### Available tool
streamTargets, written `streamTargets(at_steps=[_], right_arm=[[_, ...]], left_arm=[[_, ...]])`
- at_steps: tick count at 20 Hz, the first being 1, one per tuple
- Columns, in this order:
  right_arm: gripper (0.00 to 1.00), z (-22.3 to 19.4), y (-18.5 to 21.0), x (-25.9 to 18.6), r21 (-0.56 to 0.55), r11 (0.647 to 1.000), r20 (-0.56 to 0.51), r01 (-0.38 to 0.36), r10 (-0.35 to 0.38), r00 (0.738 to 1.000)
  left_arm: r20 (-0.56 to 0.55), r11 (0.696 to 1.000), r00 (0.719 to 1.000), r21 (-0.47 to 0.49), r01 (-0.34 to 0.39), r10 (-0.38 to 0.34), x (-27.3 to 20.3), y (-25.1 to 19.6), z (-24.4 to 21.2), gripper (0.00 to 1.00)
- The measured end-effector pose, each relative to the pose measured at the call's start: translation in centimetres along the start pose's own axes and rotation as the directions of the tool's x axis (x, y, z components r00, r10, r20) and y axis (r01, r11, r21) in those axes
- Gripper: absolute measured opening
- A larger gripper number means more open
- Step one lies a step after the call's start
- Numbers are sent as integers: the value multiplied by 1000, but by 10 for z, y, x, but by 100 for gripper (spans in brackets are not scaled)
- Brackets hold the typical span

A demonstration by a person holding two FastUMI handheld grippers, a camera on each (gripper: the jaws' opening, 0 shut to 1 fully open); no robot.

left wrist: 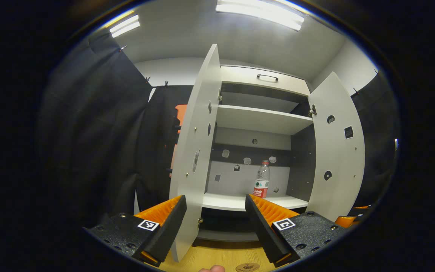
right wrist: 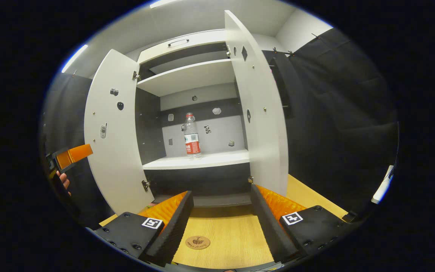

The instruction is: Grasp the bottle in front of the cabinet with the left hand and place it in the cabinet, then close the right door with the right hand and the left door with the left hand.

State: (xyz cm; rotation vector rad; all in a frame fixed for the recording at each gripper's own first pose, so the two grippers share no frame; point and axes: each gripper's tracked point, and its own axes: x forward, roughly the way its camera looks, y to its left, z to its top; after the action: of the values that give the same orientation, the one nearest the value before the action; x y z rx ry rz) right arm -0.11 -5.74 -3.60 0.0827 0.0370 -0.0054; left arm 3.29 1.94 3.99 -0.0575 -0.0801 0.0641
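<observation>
A clear water bottle (left wrist: pixel 262 179) with a red cap and red label stands upright on the cabinet's lower shelf (left wrist: pixel 225 202). Both white doors stand open: the left door (left wrist: pixel 196 151) and the right door (left wrist: pixel 338 151). My left gripper (left wrist: pixel 214 204) is open in front of the cabinet, with the left door's edge seen between its fingers. In the right gripper view the bottle (right wrist: pixel 192 136) stands between the left door (right wrist: pixel 113 128) and the right door (right wrist: pixel 261 105). My right gripper (right wrist: pixel 222 194) is open and holds nothing, low before the cabinet's base.
A round coaster (right wrist: pixel 197 242) lies on the wooden table (right wrist: pixel 232 234) in front of the cabinet. An upper shelf (right wrist: pixel 187 77) and a drawer with a handle (left wrist: pixel 267 77) sit above. The left gripper (right wrist: pixel 72 155) and a hand (right wrist: pixel 63 180) show beyond the left door.
</observation>
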Motion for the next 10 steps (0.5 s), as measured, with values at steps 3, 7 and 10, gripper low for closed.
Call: streamTargets(at_steps=[3,7,10], right_arm=[[99,-3,14,4,11,999,-14,-30,30,999],[99,14,10,4,-9,999,8,-46,46,999],[99,49,-24,-5,-41,999,79,23,-20,997]], left_arm=[[-29,999,999,-3,-37,37,-8,11,-21,95],[-41,998,999,45,-32,34,-8,17,-30,95],[-44,999,999,46,1,1,-3,6,-36,95]])
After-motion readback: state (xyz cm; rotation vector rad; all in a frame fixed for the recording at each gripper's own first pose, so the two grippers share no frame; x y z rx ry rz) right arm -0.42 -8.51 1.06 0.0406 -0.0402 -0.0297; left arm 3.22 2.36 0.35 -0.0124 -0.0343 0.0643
